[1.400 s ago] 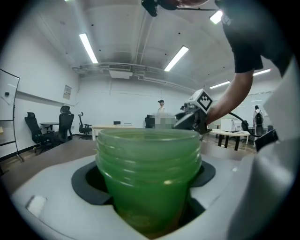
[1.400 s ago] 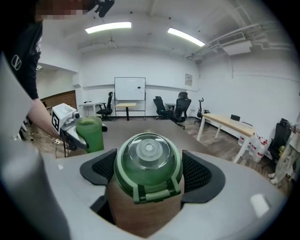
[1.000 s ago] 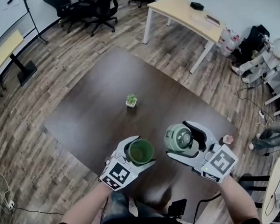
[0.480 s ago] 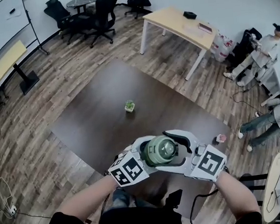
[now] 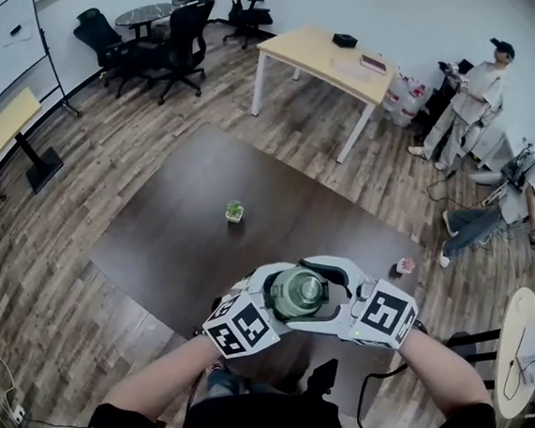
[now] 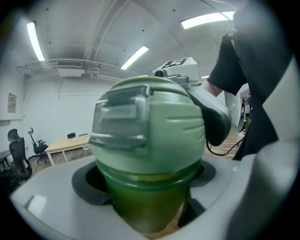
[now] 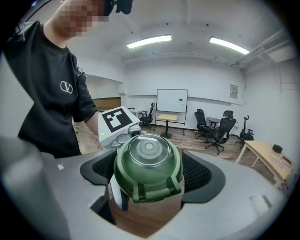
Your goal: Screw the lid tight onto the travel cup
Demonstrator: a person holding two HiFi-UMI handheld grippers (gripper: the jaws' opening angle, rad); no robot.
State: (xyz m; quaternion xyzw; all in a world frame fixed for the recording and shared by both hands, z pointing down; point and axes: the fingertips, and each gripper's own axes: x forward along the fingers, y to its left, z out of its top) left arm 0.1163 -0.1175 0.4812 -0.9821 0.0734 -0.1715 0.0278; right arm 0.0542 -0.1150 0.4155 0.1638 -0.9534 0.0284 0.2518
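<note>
Left gripper view shows the left gripper (image 6: 147,183) closed on the travel cup (image 6: 145,208). Its dark pads press the translucent green body from both sides, just under the cup's rim. The cup stands upright between the jaws, with its lower part dropping out of sight below them.

The lid (image 6: 150,126), a paler domed green, sits on the cup's mouth and covers it all round. How far it is screwed on cannot be told. One dark pad of the other tool bears on the lid's side at the right of this view.

In the right gripper view the right gripper (image 7: 150,178) is clamped on that same lid. The textured pads meet it left and right, and its clear round top faces the camera. The left tool's marker cube shows just behind it.

Seen from the head view, the two grippers meet nose to nose in front of the person, with the lidded cup between them. They are held above the near edge of a dark brown table (image 5: 185,235). A small potted plant (image 5: 234,211) stands near the table's middle, well apart from the cup. A small pink thing (image 5: 404,266) lies by the right edge.

Beyond are a wood-plank floor, a light wooden table (image 5: 318,58), black office chairs (image 5: 180,33) and people at the right side of the room.
</note>
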